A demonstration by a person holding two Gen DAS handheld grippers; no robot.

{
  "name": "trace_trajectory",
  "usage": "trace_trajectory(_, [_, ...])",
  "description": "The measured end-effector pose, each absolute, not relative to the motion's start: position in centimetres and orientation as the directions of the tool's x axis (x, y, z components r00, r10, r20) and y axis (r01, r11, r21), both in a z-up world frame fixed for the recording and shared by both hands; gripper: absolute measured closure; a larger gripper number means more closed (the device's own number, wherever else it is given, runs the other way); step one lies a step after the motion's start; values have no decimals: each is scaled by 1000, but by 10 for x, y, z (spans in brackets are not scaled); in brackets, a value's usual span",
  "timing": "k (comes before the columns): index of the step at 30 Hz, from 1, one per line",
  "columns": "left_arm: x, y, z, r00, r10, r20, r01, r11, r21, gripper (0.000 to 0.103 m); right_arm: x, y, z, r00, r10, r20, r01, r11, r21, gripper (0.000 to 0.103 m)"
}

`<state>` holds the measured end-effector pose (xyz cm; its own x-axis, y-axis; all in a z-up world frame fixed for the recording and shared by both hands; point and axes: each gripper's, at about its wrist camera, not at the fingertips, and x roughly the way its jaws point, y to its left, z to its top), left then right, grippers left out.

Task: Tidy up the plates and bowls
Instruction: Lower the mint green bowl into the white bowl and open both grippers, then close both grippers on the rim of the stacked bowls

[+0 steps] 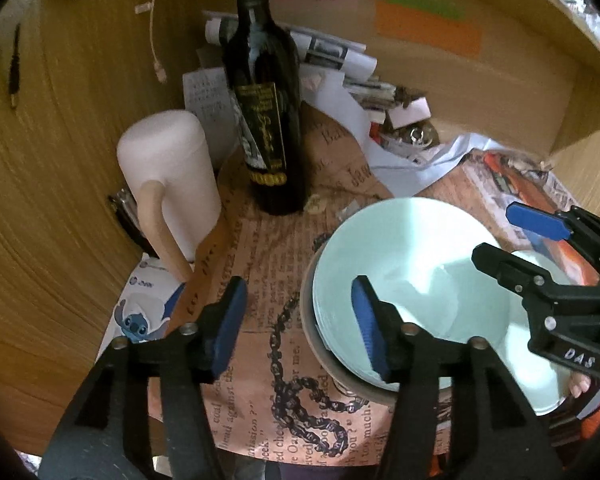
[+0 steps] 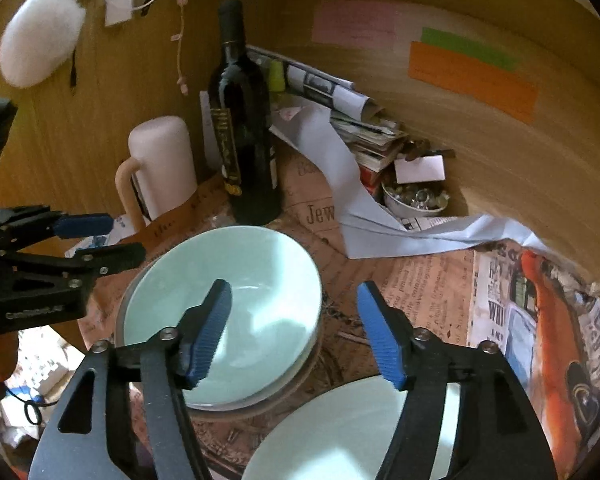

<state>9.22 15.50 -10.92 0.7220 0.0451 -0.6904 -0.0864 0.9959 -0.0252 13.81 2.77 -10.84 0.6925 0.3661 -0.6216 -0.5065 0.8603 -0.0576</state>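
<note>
1. Standing apart with nothing pressed between its blue pads, the left gripper (image 1: 300, 326) is released; its right finger (image 1: 370, 332) hangs over the near rim of the pale green bowl (image 1: 404, 280), its left finger over the printed paper.
2. The right gripper (image 2: 296, 330) is likewise unclenched and holds nothing: its left pad (image 2: 208, 332) sits above the bowl's inside, its right pad outside the rim, over the paper.
3. The pale green bowl rests nested in a grey-rimmed bowl (image 2: 260, 398), whose edge shows beneath it along the near side.
4. A pale green plate (image 2: 340, 436) lies just beside the stack, nearer the right gripper; whether it touches the stack cannot be told.
5. Both stand on the printed paper covering (image 1: 260, 264) of the table.
6. Beyond the bowls stands a dark wine bottle (image 2: 244, 128), upright, and to its left a white jug (image 2: 162, 164) with a beige handle.
7. Further right lie a heap of folded papers (image 2: 364, 120), a small dish of shiny bits (image 2: 414, 200) and a loose white sheet (image 2: 380, 216).
8. Coloured notes (image 2: 472, 76), pink, green and orange, are stuck on the wooden wall behind.
</note>
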Motion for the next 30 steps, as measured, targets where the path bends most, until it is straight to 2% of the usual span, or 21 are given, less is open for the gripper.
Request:
trace_trajectory(3, [89,157,-107,726,28,-687,-73,997,-36,44,147,18,-110,673,363,-644,-494,869,-26,38])
trace_trajectory(18, [104,169,-144,624,-85,-777,-59,986,-155,44,169,17,-140,484,392,-782,-537,839,87,38])
trace_trajectory(20, [107,169,-146,615,-105,-781,-47,984,-169,44,173,17,-144,448,411,-794,-531,837,133,45])
trace_trajectory(22, [109,167,-147,610,-111,-784,-42,984,-172,49,175,18,-147,426,415,-804,-525,837,154,50])
trace_trajectory(30, [120,162,-157,554,-188,-811,-1,974,-227,64,183,21,-155,382,425,-821,-516,835,191,53])
